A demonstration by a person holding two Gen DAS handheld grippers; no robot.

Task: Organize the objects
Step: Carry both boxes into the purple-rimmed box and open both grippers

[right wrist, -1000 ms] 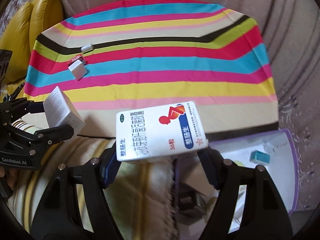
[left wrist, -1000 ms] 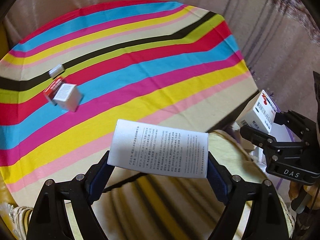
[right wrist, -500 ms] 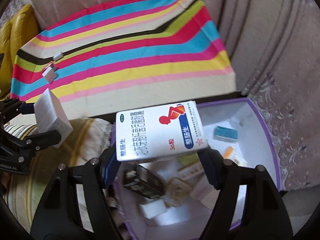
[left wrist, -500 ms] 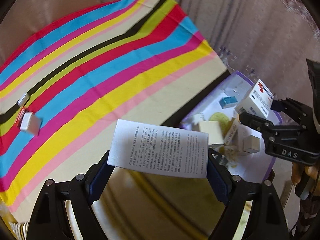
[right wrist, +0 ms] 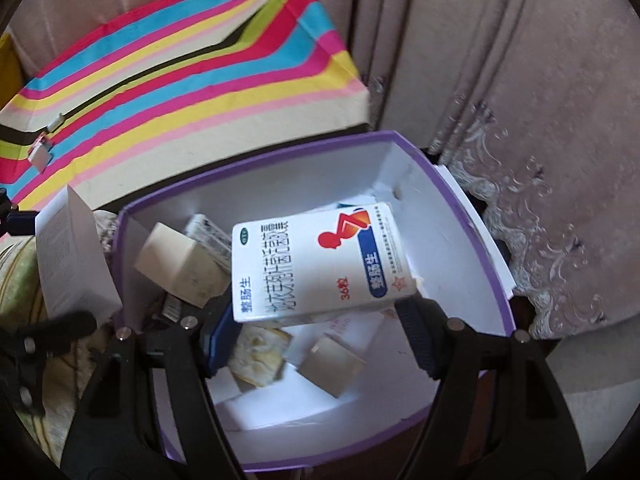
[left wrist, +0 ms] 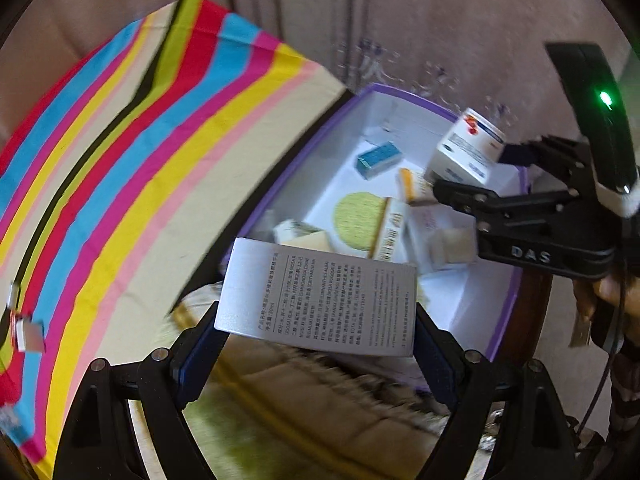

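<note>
Both tools swung over the purple box (right wrist: 476, 216) (right (left wrist: 472, 176) marked "DAS"), each gripping a carton.

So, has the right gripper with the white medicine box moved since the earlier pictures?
Yes. The right gripper, shut on the white medicine box, moved from the striped cloth to over the purple-rimmed storage box.
</note>
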